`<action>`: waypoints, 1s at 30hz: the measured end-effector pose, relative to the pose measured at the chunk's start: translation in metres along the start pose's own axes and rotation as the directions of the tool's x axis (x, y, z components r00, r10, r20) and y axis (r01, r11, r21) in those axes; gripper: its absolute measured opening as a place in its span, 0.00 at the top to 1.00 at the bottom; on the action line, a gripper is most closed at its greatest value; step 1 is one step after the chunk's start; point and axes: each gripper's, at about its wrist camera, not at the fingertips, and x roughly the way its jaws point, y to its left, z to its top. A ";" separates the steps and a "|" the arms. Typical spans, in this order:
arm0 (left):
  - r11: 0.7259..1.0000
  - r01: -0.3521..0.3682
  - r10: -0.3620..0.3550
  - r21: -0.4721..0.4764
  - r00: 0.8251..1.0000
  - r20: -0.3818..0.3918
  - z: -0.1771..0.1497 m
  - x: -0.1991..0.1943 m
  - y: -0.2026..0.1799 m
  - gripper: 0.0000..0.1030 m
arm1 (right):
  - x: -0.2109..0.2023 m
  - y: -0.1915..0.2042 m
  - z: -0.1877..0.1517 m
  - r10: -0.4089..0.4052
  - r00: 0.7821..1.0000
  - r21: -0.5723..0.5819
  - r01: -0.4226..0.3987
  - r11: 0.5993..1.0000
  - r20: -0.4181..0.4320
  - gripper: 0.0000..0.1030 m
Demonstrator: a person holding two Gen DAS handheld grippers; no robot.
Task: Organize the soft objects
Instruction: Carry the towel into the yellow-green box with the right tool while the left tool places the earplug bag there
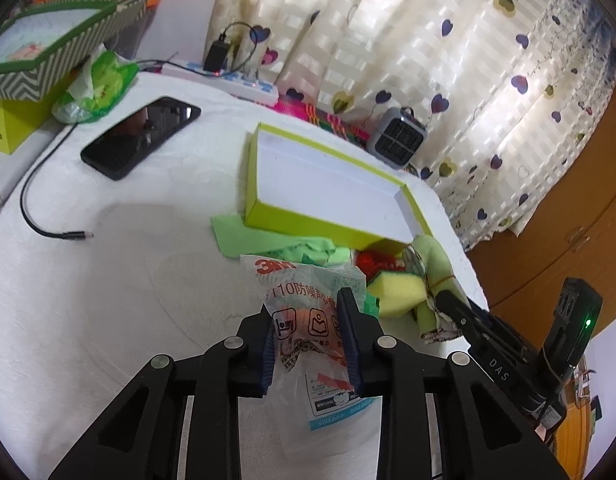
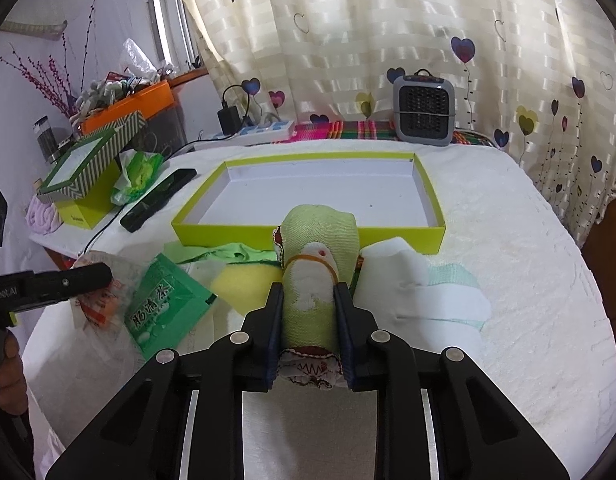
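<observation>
My left gripper [image 1: 306,308] is shut on a clear plastic earplug packet [image 1: 308,280] with red print, lying on the white bed cover. My right gripper [image 2: 308,292] is shut on a rolled green cloth [image 2: 319,236] bound with a rubber band, its far end just in front of the box. The shallow lime-green box [image 2: 228,232] has a bare white floor and stands right behind the pile [image 1: 268,216]. A yellow sponge [image 2: 244,280], a green tea packet [image 2: 164,312], a thin green cloth [image 1: 260,240] and a white cloth [image 2: 419,292] lie between the grippers and the box.
A black phone [image 1: 140,136] and a loose cable [image 1: 36,208] lie left of the box. A small grey heater [image 2: 423,108] and a power strip [image 1: 236,82] stand by the curtain. Stacked boxes [image 2: 92,164] sit at the far left. The bed edge drops off to the right.
</observation>
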 end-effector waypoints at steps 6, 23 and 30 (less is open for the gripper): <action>1.000 0.010 -0.010 -0.006 1.000 0.018 0.011 -0.008 -0.001 0.74 | -0.010 -0.002 0.006 0.008 0.999 0.015 -0.008 1.000 0.036 0.76; 1.000 0.026 -0.026 0.014 1.000 0.014 0.064 0.013 -0.003 0.74 | -0.021 -0.023 0.049 0.122 0.988 0.108 -0.131 0.985 0.091 0.76; 0.998 0.030 -0.031 0.063 0.999 0.010 0.093 0.036 -0.010 0.74 | -0.015 -0.034 0.075 0.103 0.989 0.114 -0.115 0.987 0.103 0.76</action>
